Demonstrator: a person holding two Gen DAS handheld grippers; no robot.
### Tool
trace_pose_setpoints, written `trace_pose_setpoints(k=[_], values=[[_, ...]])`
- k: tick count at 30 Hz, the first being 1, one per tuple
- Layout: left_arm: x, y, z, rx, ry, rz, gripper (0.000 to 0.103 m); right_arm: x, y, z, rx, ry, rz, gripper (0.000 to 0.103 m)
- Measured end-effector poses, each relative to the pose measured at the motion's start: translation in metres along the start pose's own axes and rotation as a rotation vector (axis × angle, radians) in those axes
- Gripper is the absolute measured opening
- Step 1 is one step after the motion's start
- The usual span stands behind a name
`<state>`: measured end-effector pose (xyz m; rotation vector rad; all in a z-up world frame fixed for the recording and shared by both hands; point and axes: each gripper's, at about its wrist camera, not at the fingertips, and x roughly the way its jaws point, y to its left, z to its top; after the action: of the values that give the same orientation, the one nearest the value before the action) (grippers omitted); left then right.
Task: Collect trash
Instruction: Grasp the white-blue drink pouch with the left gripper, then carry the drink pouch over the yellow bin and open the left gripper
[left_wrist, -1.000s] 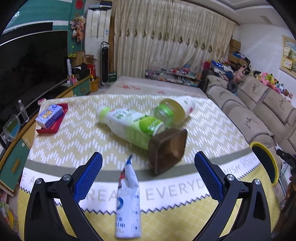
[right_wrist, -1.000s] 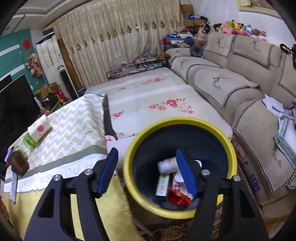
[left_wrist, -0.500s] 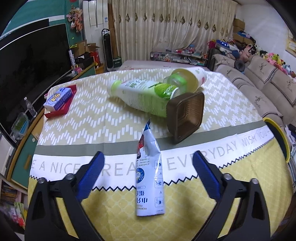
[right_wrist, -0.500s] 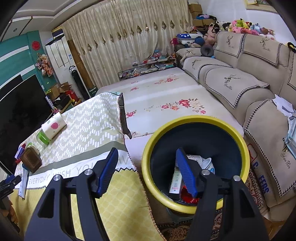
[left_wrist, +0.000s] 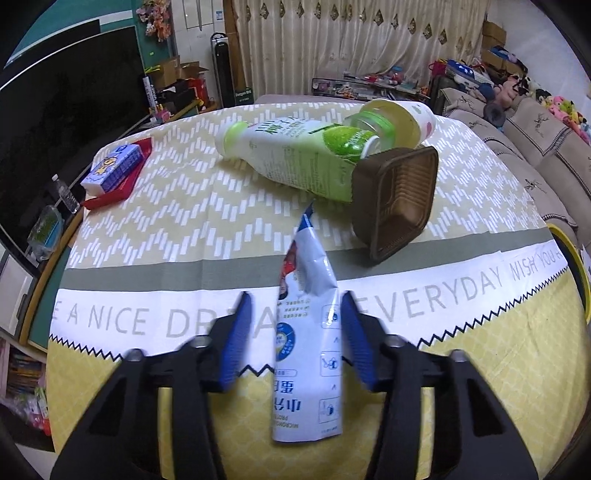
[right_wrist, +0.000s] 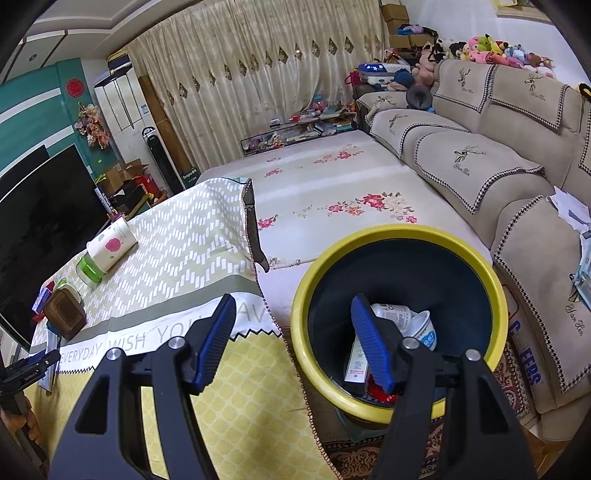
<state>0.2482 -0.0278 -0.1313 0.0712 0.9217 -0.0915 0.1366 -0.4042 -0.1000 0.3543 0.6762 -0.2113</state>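
Empty white pouch (left_wrist: 308, 354) lies flat on the table (left_wrist: 184, 229), just in front of the brown tray (left_wrist: 397, 199). Looks light, crinkly, slippery; pinch mid-body. Left tongs (left_wrist: 295, 338) have just been closing around it, right pad touching, left pad apart. Right tongs (right_wrist: 291, 341) half-wide, empty, over the bin (right_wrist: 495, 280).

Tabletop (left_wrist: 207, 221) under a yellow-white zigzag cloth with printed lettering. On it: white-blue pouch (left_wrist: 306, 354) lying flat near the front edge, brown plastic tray (left_wrist: 397, 201) tipped on its side, green-white bottle (left_wrist: 295, 155) lying down touching the tray, pale cup (left_wrist: 395, 118) behind, red tray (left_wrist: 125, 184) with a blue box (left_wrist: 112, 168) at left.
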Motion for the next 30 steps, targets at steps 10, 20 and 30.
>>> trace_pose_setpoints(k=[10,20,30], values=[[-0.019,0.002,-0.007,-0.010,-0.019,-0.017,0.028,-0.002,0.001,0.000,-0.002,-0.004,0.007,0.062],[-0.065,-0.039,-0.006,0.046,-0.088,-0.091,0.028,-0.012,-0.010,0.002,0.000,-0.031,-0.015,0.062],[-0.074,-0.150,0.018,0.189,-0.105,-0.254,0.028,-0.042,-0.049,0.008,0.018,-0.090,-0.062,0.062]])
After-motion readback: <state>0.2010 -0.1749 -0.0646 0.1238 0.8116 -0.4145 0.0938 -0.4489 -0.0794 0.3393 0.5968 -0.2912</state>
